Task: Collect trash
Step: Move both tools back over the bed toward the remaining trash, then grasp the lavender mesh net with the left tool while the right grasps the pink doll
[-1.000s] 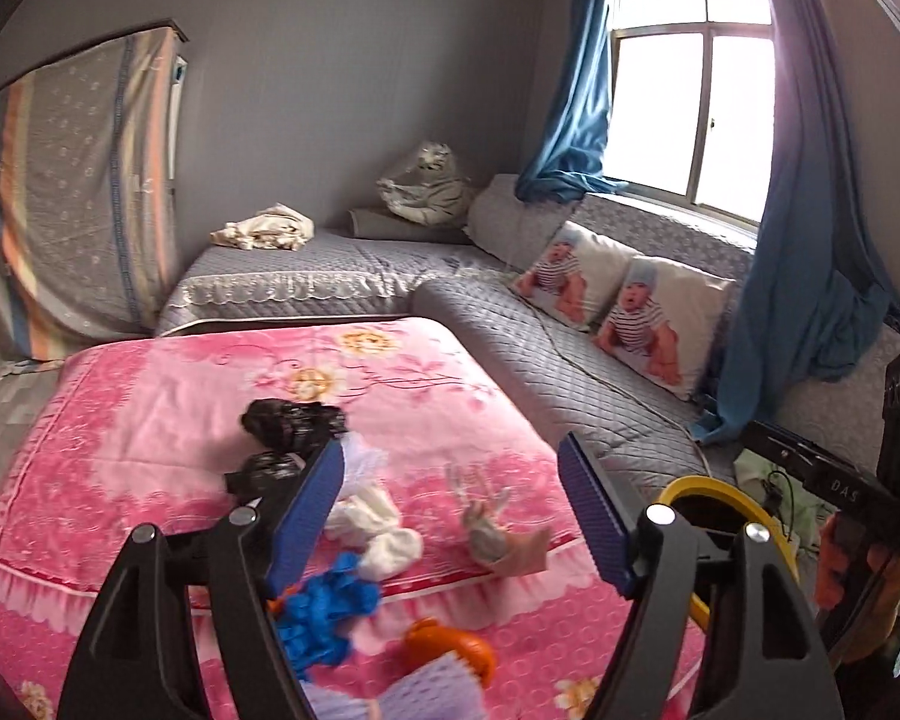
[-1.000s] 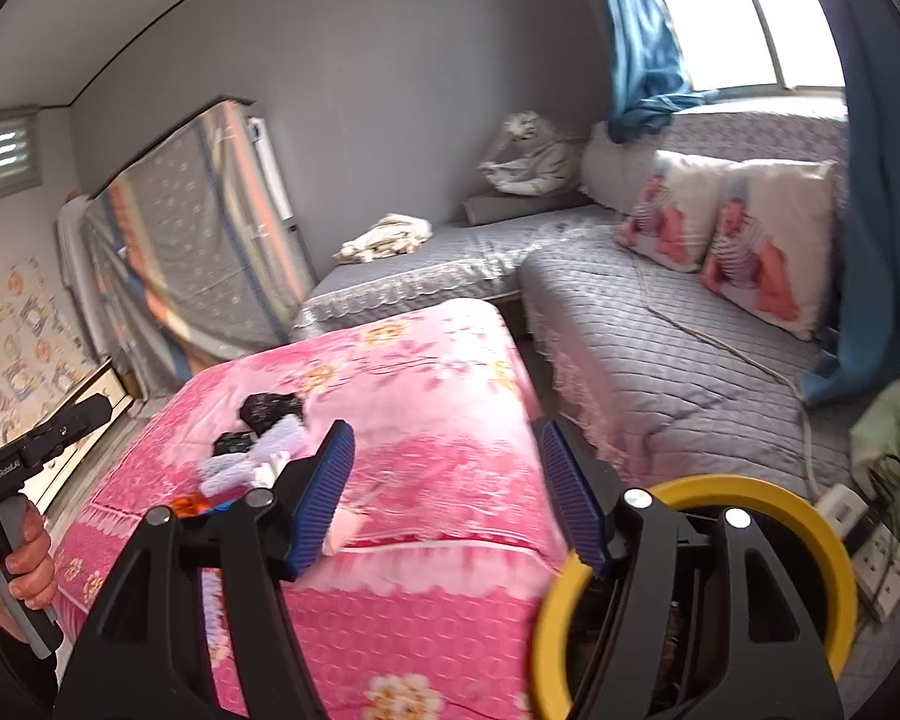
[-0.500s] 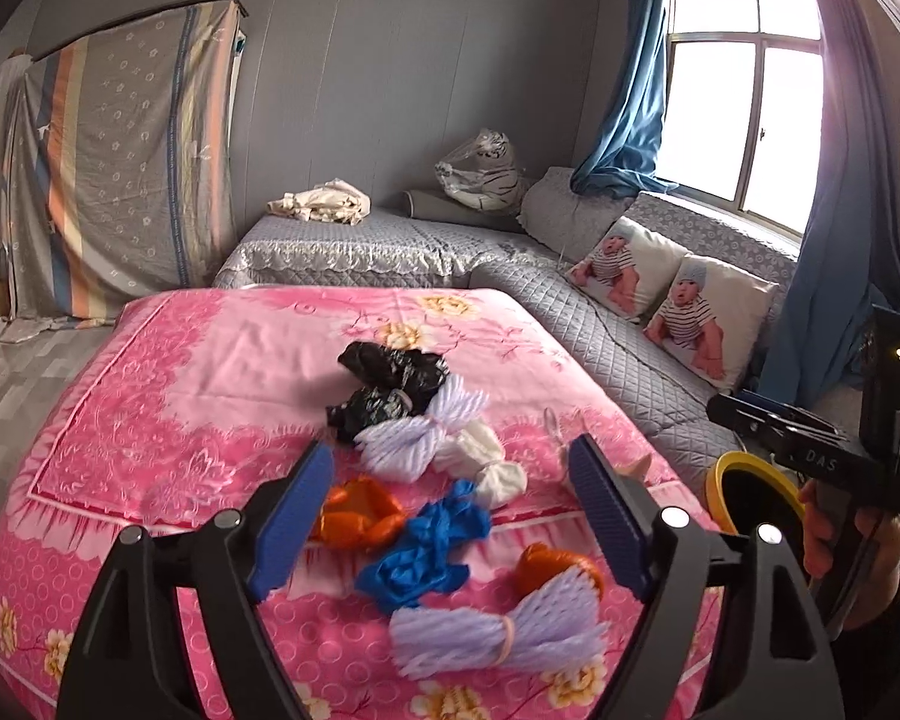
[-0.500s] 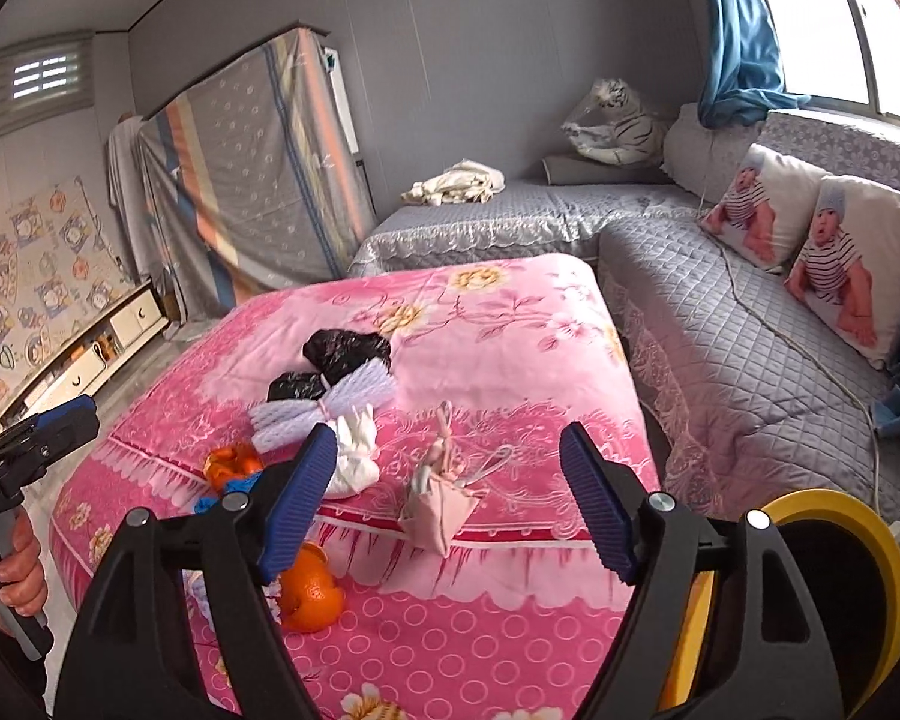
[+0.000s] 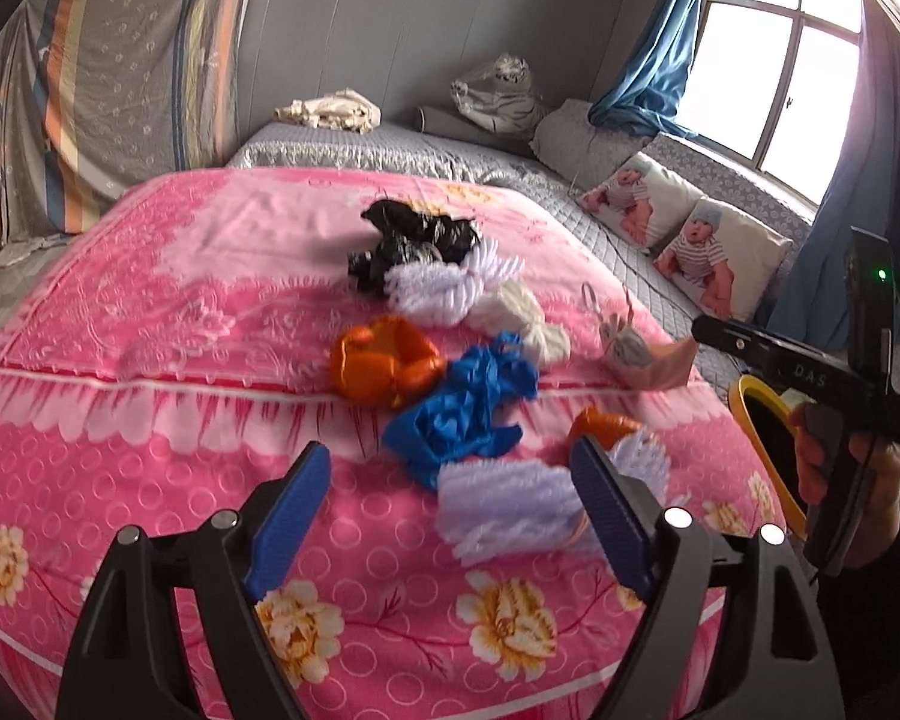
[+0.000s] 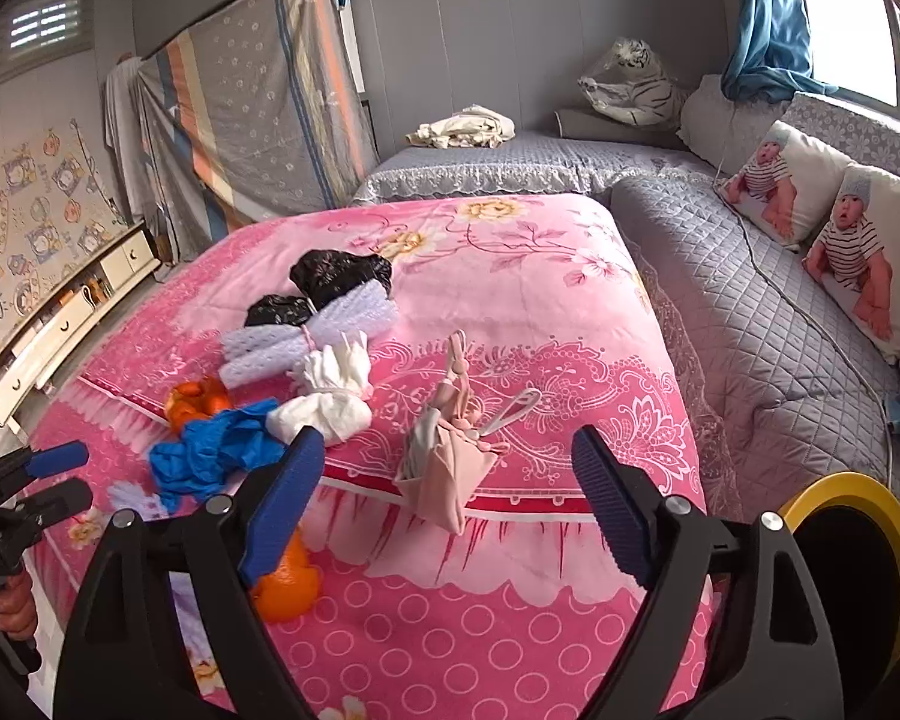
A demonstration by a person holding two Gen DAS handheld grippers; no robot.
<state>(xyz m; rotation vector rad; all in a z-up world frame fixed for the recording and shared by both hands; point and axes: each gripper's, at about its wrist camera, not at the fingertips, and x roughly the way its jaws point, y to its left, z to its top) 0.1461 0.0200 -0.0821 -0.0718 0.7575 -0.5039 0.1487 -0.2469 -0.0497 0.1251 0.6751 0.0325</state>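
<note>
Our left gripper hangs spread over a lavender bundle; our right gripper, jaws opening, frames a pink pouch on the bed.

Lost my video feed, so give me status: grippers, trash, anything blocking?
Left gripper open, empty. Right gripper opening, empty, over pink bag. Trash still on pink blanket; yellow bin at right. Nothing in the way.

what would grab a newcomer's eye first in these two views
The bright pink flowered blanket fills the middle of both views, with a heap of knotted bags on it: black, white, orange and blue. A pale pink bag lies apart, in front of the right tongs, whose jaws are opening and hold nothing.
</note>
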